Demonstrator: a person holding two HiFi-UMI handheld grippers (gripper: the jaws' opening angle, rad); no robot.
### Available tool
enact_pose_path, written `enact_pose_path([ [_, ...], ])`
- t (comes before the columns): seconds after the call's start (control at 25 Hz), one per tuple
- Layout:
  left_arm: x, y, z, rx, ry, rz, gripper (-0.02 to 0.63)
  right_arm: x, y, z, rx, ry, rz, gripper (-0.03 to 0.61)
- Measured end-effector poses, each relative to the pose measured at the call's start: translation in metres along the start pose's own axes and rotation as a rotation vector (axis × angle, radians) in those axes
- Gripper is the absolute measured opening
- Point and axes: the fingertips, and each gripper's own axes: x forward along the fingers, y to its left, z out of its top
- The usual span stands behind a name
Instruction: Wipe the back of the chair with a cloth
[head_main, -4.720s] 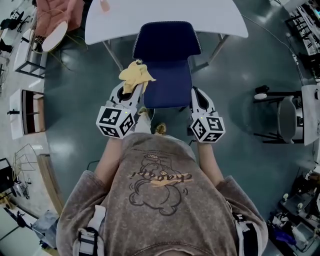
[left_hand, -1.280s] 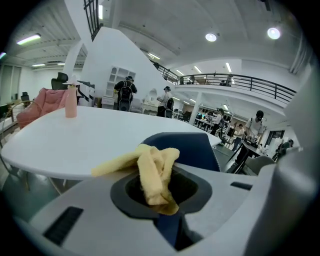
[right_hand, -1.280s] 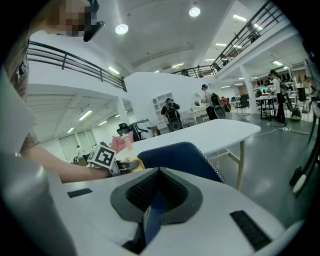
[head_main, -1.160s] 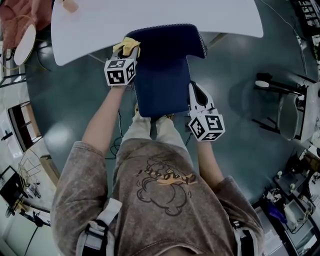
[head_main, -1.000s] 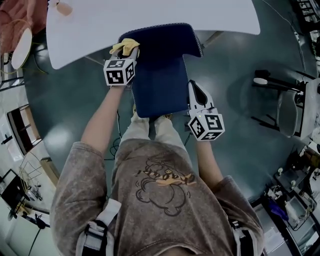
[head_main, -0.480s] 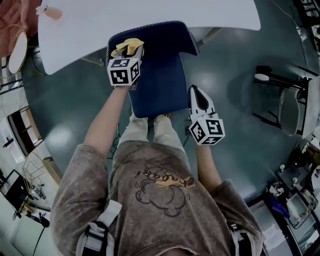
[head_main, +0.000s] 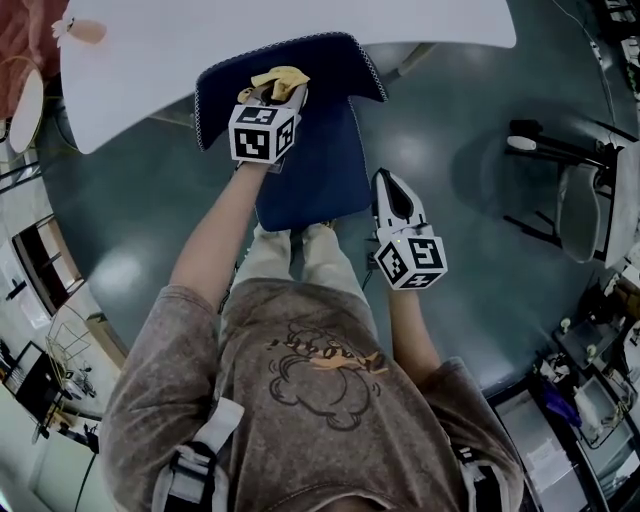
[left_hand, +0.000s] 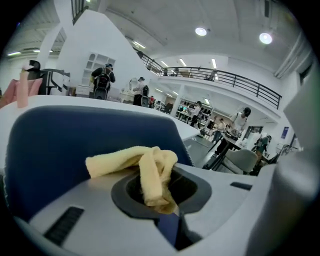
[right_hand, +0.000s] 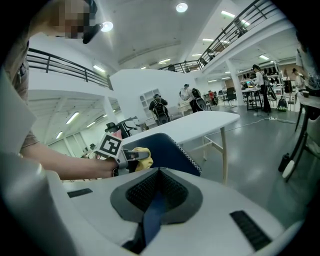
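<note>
While looking along the left gripper (left_hand: 159, 190), easy to see both jaws closed on the yellow cloth (left_hand: 131, 161), pinched at a fold near its middle. Sticks up out of the dark pads, then bends forward and to the left in one soft roll. Lies right in front of the jaw tips and against the blue back of the chair (left_hand: 60, 150), on the face turned toward the seat. Sits a little below the top edge of that back, near its middle as seen from the head. Real contact with the fabric of the chair likely, but hard to confirm.

Farther out, at the right edge of the chair's seat: right gripper (right_hand: 156, 192), well apart from the left one. Jaws narrow, almost together, with a thin blue strip of the seat edge between the ribbed pads. Points toward the chair's back, with the left gripper and its cloth in plain view ahead.

Beyond the chair's back, white table (head_main: 300, 30), covering the floor behind the chair. At the front of the seat, the person's legs. All around the chair, grey polished floor (head_main: 150, 210).
</note>
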Motion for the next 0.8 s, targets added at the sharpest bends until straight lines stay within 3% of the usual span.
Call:
enact_pose_path([
  [0.44,0.061,-0.074,0.013,0.027,-0.005,-0.143,0.066,-0.016,-0.018,-0.015,0.023,-0.004,-0.032,0.026],
  [0.8,0.074,-0.117,0.006,0.036,-0.02,-0.253,0.066,-0.017,-0.031,-0.033,0.053,0.006,-0.06,0.026],
])
